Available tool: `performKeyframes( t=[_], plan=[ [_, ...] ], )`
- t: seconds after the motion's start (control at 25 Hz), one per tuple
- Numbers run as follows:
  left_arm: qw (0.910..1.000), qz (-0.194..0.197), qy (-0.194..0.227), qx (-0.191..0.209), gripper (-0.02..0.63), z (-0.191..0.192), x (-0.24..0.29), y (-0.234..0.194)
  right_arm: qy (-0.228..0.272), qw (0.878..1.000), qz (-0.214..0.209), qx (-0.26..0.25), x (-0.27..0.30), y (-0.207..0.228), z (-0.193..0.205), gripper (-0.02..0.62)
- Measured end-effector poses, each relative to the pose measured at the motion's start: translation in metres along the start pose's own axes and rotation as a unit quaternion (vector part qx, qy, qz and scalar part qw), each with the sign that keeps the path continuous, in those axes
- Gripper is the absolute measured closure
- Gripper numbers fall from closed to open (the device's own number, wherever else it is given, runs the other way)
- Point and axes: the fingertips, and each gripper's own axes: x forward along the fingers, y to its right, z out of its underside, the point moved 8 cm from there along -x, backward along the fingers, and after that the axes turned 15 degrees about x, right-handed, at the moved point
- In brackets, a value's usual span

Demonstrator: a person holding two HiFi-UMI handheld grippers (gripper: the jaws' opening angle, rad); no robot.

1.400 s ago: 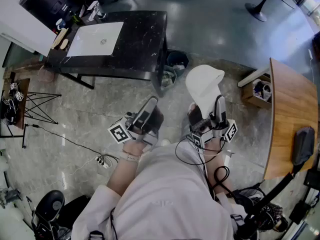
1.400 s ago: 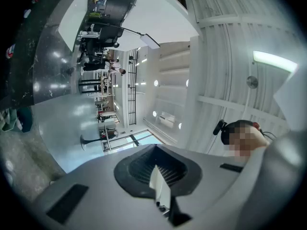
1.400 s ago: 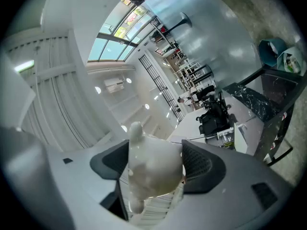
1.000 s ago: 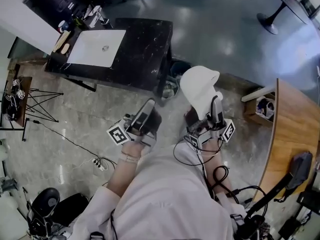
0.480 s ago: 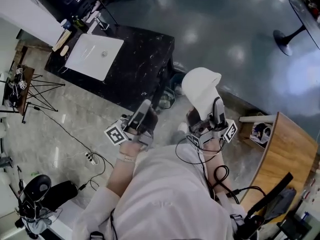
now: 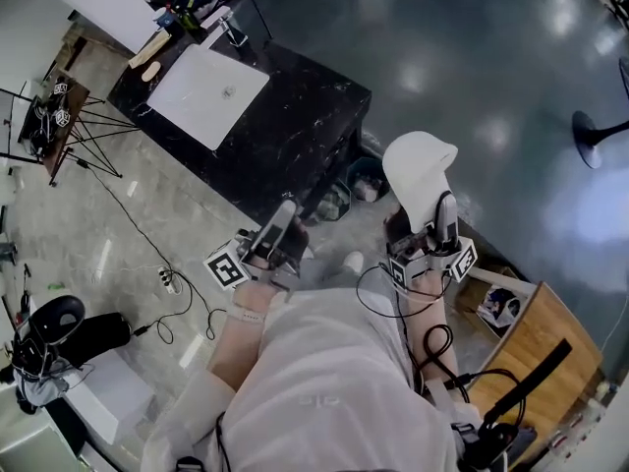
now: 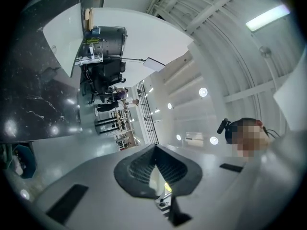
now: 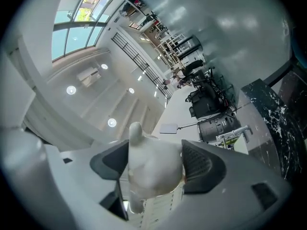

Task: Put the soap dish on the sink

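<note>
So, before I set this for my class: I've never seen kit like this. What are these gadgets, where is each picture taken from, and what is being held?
There is no robot here: a person holds a two-jaw gripper in each hand. The head view comes from a camera on the person's head, looking steeply down. The other two pictures come from wide-angle cameras that ride on each gripper and look along its jaws.

The right gripper is shut on a white soap dish. The left gripper is shut with nothing between its jaws.

Ahead of the person stands a black counter with a white sink set into it and a tap at its far edge. The dish is not yet on the sink.
</note>
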Motion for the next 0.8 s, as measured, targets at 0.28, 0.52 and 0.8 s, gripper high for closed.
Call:
performKeyframes(
  t=[0.28, 0.52, 0.8],
  plan=[
    [0.9996, -0.011, 0.016, 0.02, 0.6, -0.024, 0.0, -0.024, -0.007, 1.0, 0.004, 0.003, 0.028, 0.021, -0.021, 0.241],
    [0.9994, -0.02, 0.029, 0.003, 0.598, -0.04, 0.003, -0.048, -0.003, 1.0, 0.023, -0.003, 0.049, 0.042, -0.036, 0.242],
    [0.9986, -0.035, 0.04, 0.006, 0.598, -0.062, 0.001, -0.074, -0.016, 0.997, 0.068, -0.025, 0.087, 0.075, -0.047, 0.242]
  ],
)
